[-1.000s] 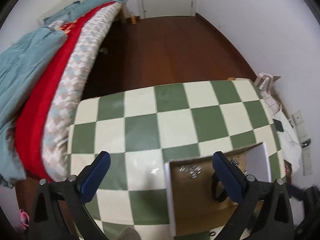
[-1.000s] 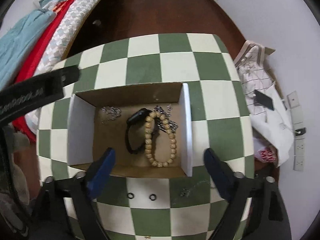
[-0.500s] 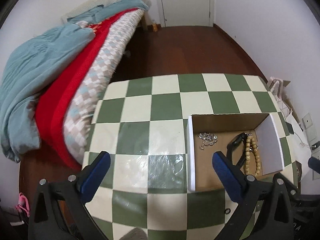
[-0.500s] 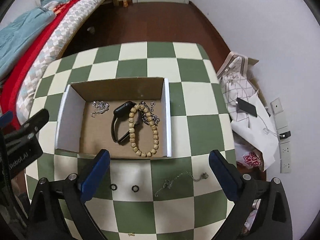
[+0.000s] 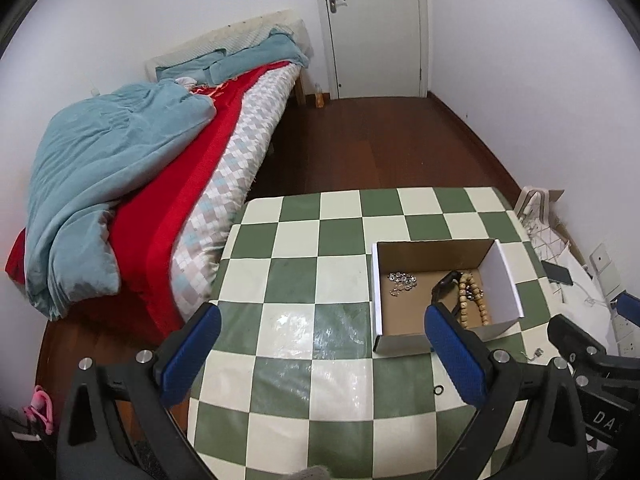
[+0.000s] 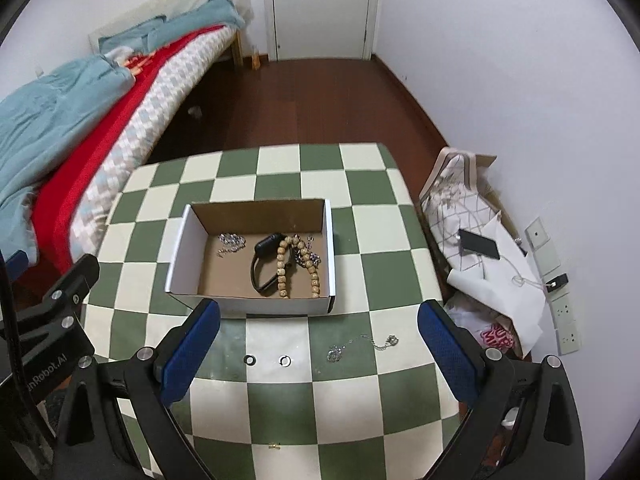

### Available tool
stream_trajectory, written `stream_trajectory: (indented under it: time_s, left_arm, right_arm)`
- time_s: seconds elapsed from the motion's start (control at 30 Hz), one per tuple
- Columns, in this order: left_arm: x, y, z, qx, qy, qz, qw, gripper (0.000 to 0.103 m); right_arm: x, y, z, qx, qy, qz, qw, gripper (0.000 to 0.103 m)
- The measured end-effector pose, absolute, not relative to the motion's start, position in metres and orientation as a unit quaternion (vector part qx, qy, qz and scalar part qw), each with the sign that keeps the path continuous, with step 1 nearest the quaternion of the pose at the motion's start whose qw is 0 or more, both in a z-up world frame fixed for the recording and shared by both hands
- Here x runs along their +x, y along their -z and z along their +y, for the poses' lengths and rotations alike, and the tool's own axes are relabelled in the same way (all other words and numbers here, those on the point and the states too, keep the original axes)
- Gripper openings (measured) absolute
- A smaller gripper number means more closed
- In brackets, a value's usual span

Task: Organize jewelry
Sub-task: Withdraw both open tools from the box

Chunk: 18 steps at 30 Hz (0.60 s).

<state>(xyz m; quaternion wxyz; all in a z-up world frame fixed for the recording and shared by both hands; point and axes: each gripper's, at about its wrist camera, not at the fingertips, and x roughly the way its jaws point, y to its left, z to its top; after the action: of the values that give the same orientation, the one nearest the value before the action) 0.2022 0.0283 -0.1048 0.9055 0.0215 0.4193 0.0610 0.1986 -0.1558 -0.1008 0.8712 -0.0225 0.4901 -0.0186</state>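
Note:
An open cardboard box [image 6: 182,256] [image 5: 504,280] stands on the green-and-white checkered table [image 6: 360,208]. In it lie a wooden bead bracelet [image 6: 284,264], a black band [image 6: 260,276], a silver chain [image 6: 230,240] and more silver pieces [image 6: 310,256]. On the table in front of the box lie two small rings [image 6: 250,359] [image 6: 284,359], a silver chain [image 6: 360,344] and a tiny gold piece [image 6: 274,446]. My right gripper [image 6: 318,356] is open and empty above the rings. My left gripper [image 5: 320,360] is open and empty, left of the box.
A bed [image 5: 160,200] with red and teal covers stands left of the table. Bags, papers and a phone [image 6: 478,244] lie on the floor at the right by the wall. A door [image 6: 320,8] is at the far end.
Both grippers have pulled back and risen away from the box, so more of the table and room shows. Both stayed open and empty.

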Motion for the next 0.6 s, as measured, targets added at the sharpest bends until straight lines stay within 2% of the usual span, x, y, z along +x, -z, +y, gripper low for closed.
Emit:
stream_trajectory:
  time_s: [0.23,0.43,0.6]
  left_arm:
    - [0.173,0.102,0.024,0.035,-0.07,0.407,0.91,0.103]
    - [0.168,0.154,0.013,0.055,-0.072,0.454,0.886,0.103]
    - [0.176,0.206,-0.003,0.074,-0.061,0.496,0.863,0.103]
  right_arm:
    - [0.164,0.081,-0.163,0.009,0.011,0.474,0.88,0.1]
    - [0.147,0.129,-0.187,0.028,0.027,0.517,0.855,0.099]
    - [0.147,0.185,-0.208,0.036,0.039,0.552,0.832,0.068]
